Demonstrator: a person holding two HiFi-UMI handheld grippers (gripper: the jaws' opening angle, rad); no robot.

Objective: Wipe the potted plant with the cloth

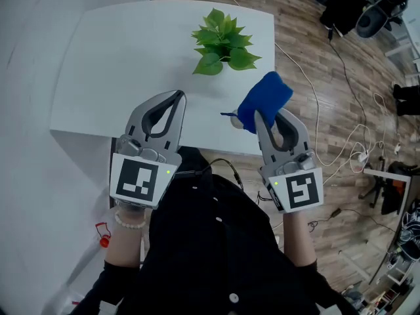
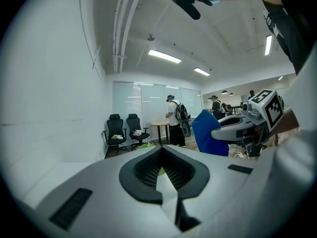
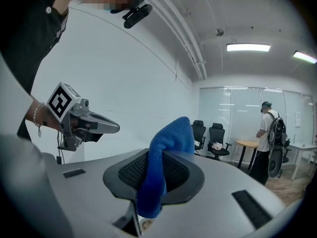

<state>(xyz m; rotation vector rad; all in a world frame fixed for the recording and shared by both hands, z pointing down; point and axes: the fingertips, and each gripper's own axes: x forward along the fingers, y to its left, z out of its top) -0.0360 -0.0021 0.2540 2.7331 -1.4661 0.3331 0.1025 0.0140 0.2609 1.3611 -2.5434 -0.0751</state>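
A small potted plant with broad green leaves (image 1: 223, 44) stands on a white rectangular worktop (image 1: 111, 64), close to its far right corner, and every other thing is placed from that plant. The person's right claw (image 1: 261, 115), grey with a black-and-white marker cube at its back, is clenched on a blue terry cloth (image 1: 265, 100). In the right gripper view the fabric is pinched between the black ribbed pads, one fold bulging up above them and another hanging below. In the head view the cloth sits near the plant on its near right side, apart from the leaves and touching none of them, over the worktop's near right corner. The left claw (image 1: 178, 98), of the same grey make, lies on the plant's near left side, farther from it than the cloth is, with its tip pointing towards the plant. Its jaws are closed on each other with nothing between them, as the left gripper view shows. The two claws are level with each other and well apart, and each shows in the other's camera. A bracelet of pale beads (image 1: 129, 222) circles the left wrist. To the right of the plant, beyond the worktop's edge, a wooden plank floor (image 1: 308, 38) carries loose white cables (image 1: 328, 130). In both gripper views, two black office chairs (image 2: 124, 130) stand far behind by a glass wall.
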